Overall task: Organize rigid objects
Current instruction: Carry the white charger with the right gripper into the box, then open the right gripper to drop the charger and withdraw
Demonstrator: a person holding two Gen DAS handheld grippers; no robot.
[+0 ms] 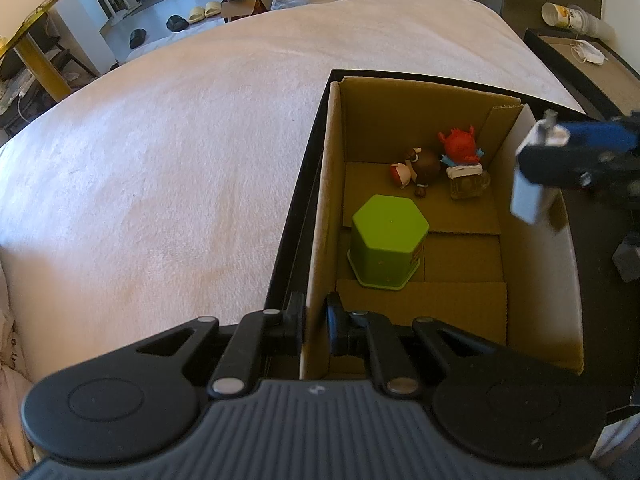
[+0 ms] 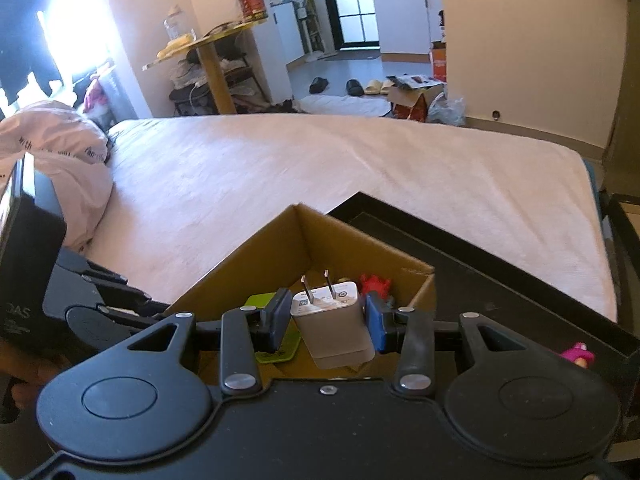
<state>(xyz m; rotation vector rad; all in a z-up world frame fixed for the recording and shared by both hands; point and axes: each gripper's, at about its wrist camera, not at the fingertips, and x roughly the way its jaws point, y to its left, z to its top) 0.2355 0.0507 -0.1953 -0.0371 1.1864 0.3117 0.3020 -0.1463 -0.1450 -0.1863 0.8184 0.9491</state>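
The right claw (image 2: 326, 318) grips a white charger (image 2: 330, 320), prongs up, above the box (image 1: 400, 120), likely to drop it in beside the green tub (image 1: 386, 248) and toys (image 1: 440, 164); the left claw (image 1: 314, 322) pinches the box's near wall, seemingly to steady it. The left view shows the box floor and contents. The right view shows the prongs and a pink toy (image 2: 578, 354) still on the black tray (image 2: 480, 256).

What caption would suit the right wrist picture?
Right gripper holds a white charger, prongs up, above a cardboard box beside the bed.
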